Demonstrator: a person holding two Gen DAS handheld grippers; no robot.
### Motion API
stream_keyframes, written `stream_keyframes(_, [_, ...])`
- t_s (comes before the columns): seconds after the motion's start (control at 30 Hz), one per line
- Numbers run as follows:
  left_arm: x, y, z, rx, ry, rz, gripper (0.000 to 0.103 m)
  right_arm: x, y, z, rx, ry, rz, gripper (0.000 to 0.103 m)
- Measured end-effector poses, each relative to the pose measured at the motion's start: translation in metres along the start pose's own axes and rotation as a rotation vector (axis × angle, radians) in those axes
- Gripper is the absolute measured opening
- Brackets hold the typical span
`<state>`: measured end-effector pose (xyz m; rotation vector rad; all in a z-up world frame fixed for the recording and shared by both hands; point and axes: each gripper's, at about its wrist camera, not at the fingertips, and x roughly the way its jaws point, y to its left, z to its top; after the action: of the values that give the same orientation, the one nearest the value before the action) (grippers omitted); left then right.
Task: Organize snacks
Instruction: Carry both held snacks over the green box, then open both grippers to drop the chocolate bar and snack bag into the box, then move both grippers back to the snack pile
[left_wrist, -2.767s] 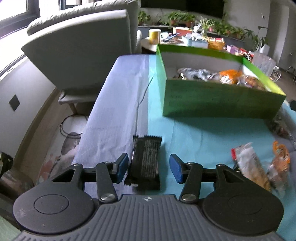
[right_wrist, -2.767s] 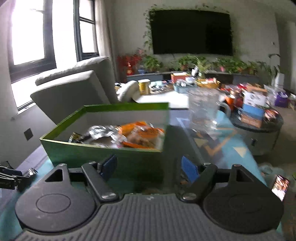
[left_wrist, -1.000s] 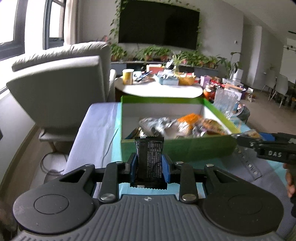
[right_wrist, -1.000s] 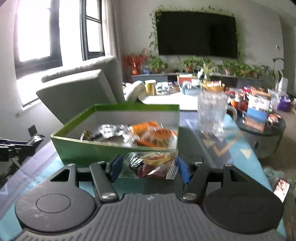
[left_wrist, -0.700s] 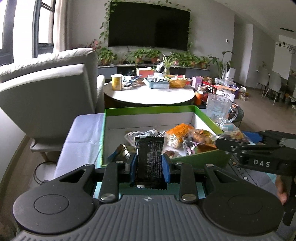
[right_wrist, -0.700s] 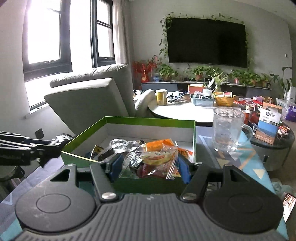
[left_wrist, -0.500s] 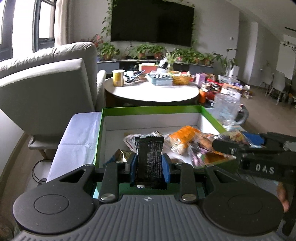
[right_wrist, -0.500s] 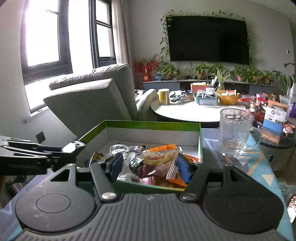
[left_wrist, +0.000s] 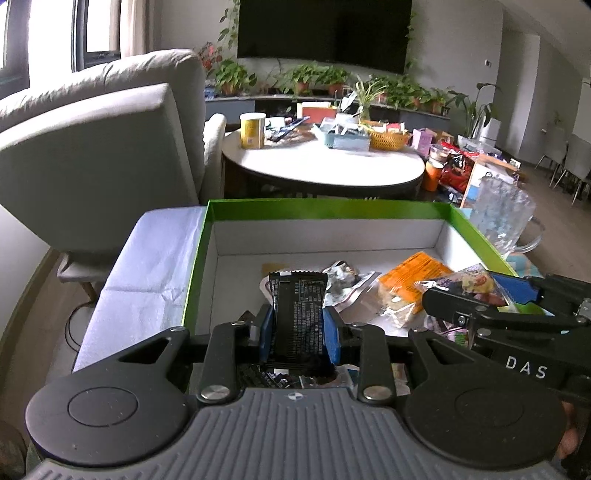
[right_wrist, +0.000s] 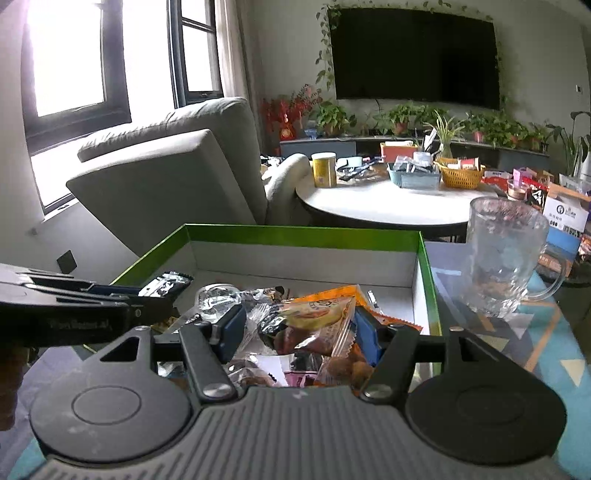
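Observation:
My left gripper (left_wrist: 298, 334) is shut on a black snack bar (left_wrist: 298, 314), held upright over the near left part of the green box (left_wrist: 332, 207). In the right wrist view my right gripper (right_wrist: 298, 334) is shut on a clear packet of dried fruit snacks (right_wrist: 310, 325), which hangs over the near right part of the same green box (right_wrist: 303, 233). Several loose wrapped snacks lie inside the box, among them an orange packet (left_wrist: 413, 275). Each gripper shows in the other's view, the right gripper (left_wrist: 517, 291) at the right and the left gripper (right_wrist: 155, 291) at the left.
A glass mug (right_wrist: 506, 258) stands on the table just right of the box. A lilac cloth (left_wrist: 147, 258) covers the table to the box's left. Behind are a grey armchair (left_wrist: 99, 155) and a round white table (left_wrist: 325, 166) with a yellow cup and baskets.
Both grippers moved forward with their snacks, from in front of the box's near wall to over its inside. The box now fills more of both views.

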<state>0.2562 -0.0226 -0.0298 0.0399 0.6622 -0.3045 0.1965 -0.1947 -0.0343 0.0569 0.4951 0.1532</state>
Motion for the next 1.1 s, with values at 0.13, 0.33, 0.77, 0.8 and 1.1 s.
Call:
stream_keyframes(0.13, [0.011,0.0,-0.006,0.006,0.041,0.021,0.036,0.013,0.003,-0.006,-0.016,0.027,-0.01,0.053])
stream_keyframes(0.33, [0.0,-0.002,-0.021,0.045,0.01,0.042,0.046,0.005,0.014,-0.02,-0.097,-0.001,-0.031,0.053])
stream_keyframes(0.77, [-0.053,0.009,-0.032,-0.01,-0.054,0.056,0.048,-0.029,0.002,-0.023,0.01,-0.009,-0.018,0.053])
stream_keyframes(0.8, [-0.059,0.009,-0.034,-0.013,-0.063,0.06,0.048,-0.032,-0.002,-0.024,0.028,-0.008,-0.012,0.053])
stream_keyframes(1.1, [-0.098,0.001,-0.068,-0.016,0.005,-0.019,0.049,-0.073,0.001,-0.041,-0.092,-0.039,-0.013,0.053])
